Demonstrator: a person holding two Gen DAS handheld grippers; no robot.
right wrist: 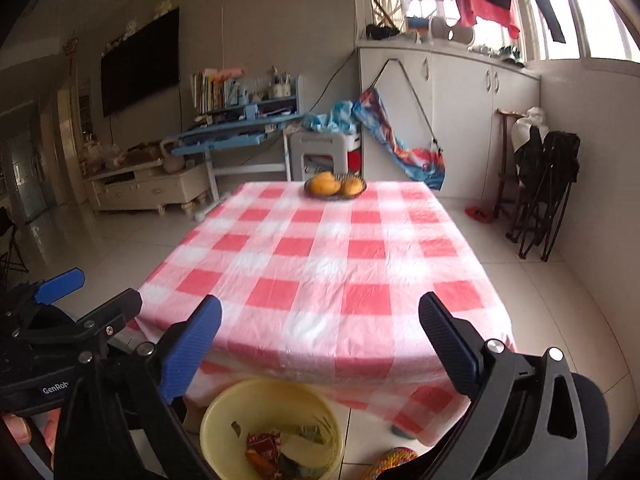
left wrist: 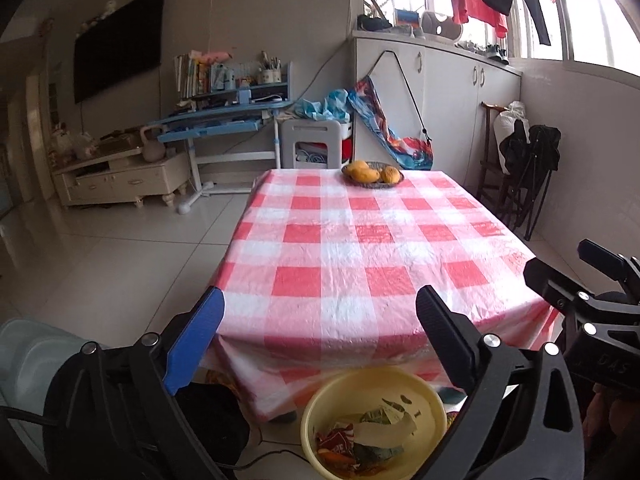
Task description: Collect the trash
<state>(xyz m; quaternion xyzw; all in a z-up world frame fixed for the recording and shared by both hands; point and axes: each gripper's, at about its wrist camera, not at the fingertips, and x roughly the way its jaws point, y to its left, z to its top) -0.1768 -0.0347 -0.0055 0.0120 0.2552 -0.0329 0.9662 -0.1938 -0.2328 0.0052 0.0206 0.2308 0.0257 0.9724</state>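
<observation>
Two views are showing me much the same thing, so I am taking the left wrist first. My left gripper is hanging with its jaws wide apart and nothing between them, pointing out over the checked tablecloth. Below me, on the floor against the near table edge, the yellow bin is sitting with the trash already lying inside it: crumpled wrappers and scraps of paper. Nothing loose is showing on the cloth apart from the fruit bowl at the far end. My right gripper is showing at the right edge, just beside me.

From the right wrist, my right gripper is likewise standing fully open and empty above the same bin, with the wrappers resting in its bottom.

I am judging the risks as these. Both grippers are crowding close together over the bin, so a careless swing could be knocking one into the other. Dipping low could be catching the bin's rim and tipping the light contents back onto the tiles. The draped cloth edge is hanging right next to the bin; snagging it could be dragging the fruit bowl. A braided thing on the floor could be mistaken for trash.
</observation>
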